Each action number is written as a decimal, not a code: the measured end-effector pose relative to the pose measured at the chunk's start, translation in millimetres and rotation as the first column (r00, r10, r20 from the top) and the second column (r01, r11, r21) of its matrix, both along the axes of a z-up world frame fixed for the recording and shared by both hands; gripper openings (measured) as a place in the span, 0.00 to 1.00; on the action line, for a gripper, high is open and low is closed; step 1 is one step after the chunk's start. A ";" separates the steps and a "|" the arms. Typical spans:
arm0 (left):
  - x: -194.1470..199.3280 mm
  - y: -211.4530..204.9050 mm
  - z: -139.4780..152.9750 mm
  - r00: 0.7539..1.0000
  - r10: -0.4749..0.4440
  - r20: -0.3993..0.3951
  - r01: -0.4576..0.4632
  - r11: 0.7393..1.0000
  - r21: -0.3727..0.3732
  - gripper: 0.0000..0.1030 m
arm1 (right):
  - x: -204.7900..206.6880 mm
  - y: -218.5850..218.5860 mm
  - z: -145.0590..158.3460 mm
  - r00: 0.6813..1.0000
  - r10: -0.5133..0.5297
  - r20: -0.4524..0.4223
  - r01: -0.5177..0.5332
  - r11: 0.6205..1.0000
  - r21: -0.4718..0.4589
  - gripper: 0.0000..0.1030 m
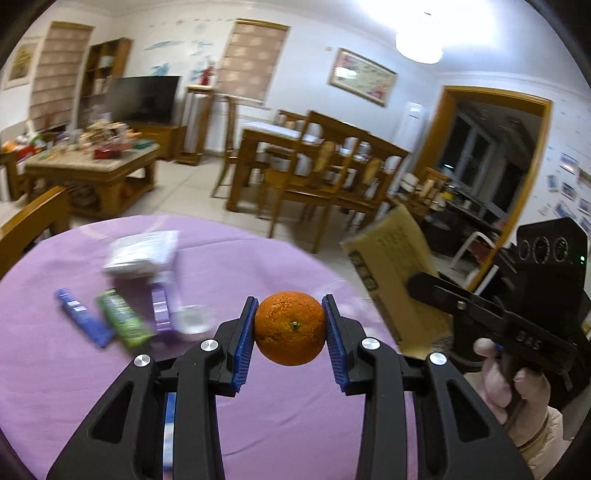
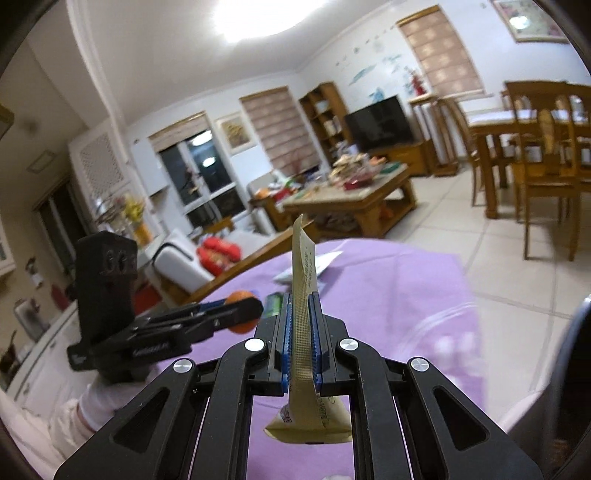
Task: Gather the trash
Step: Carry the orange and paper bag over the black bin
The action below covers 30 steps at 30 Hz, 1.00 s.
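Left gripper was clamped on an orange w/ both pads, right gripper squeezed tight on a tan packet, both above the purple tablecloth.

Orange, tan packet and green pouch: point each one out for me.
orange [image 1: 290,328]: left wrist view, middle of the peel.
tan packet [image 2: 302,314]: right wrist view, edge between the pads.
green pouch [image 1: 123,317]: left wrist view, middle of its face.

Light: your big ceiling lamp glared white | Blur: the table things looked smeared | Edges: you saw round, bent, dark corners.
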<state>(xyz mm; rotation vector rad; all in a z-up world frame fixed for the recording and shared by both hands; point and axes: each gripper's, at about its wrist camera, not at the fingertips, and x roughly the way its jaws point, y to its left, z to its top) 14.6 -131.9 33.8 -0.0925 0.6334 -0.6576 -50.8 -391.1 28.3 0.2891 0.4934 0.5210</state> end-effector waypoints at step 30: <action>-53.2 -248.7 -43.8 0.913 -0.407 -0.025 0.407 0.909 0.090 0.34 | -152.2 -257.0 -53.4 0.782 -0.617 0.088 0.622 0.782 -0.048 0.09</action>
